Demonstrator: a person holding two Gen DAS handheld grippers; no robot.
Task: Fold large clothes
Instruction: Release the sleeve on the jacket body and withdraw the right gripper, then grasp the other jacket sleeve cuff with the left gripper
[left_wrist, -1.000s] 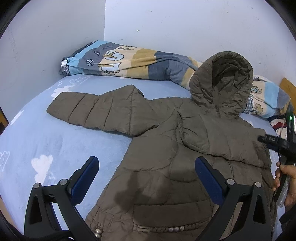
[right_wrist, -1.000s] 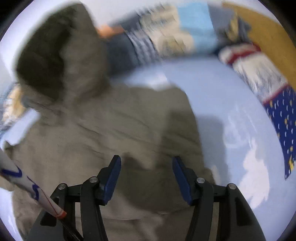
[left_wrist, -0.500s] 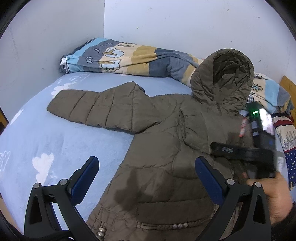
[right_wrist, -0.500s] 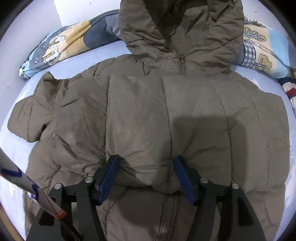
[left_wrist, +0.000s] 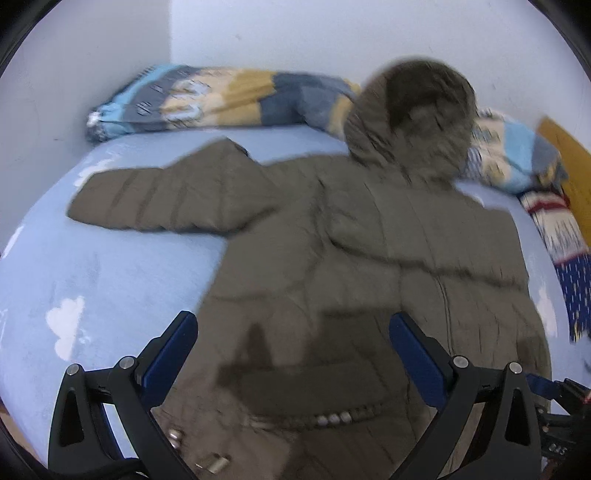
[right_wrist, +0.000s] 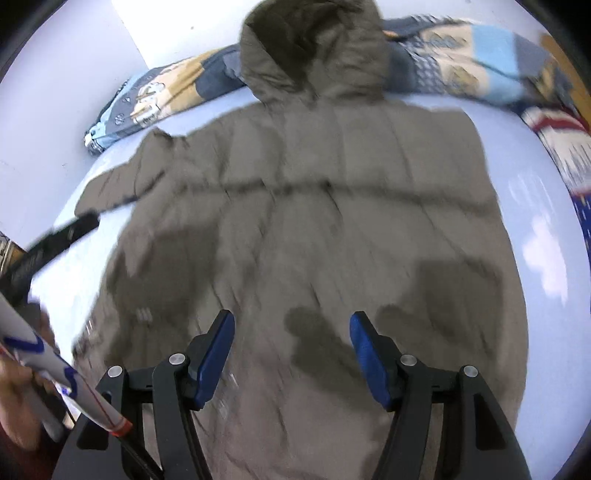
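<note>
Bed (left_wrist: 110, 266), covered by a light blue sheet with white cloud prints; it serves as the flat folding surface. Puffer jacket (right_wrist: 332, 221), olive-brown, lies spread front-up across the middle of the bed, zipper toward the viewer; this layout probably prepares the side folds. The jacket's hood (left_wrist: 413, 110) rests at the far end against a rolled patterned quilt (left_wrist: 221, 99) along the wall. One sleeve (left_wrist: 166, 195) extends outward from the jacket over bare sheet; the opposite sleeve appears already laid across the chest, though blur makes the seam line uncertain. Left gripper (left_wrist: 291, 354) hovers over the jacket's lower front near the snap buttons (left_wrist: 332, 419), jaws spread wide, nothing between them. Right gripper (right_wrist: 291, 350) hangs above the jacket's lower body, jaws apart and empty, having just been opening; only shadows fall on the fabric beneath. Both views are motion-blurred. The jacket's hem is cut off behind the gripper frames, and the person's hand (right_wrist: 14, 402) shows only at the frame edge.
</note>
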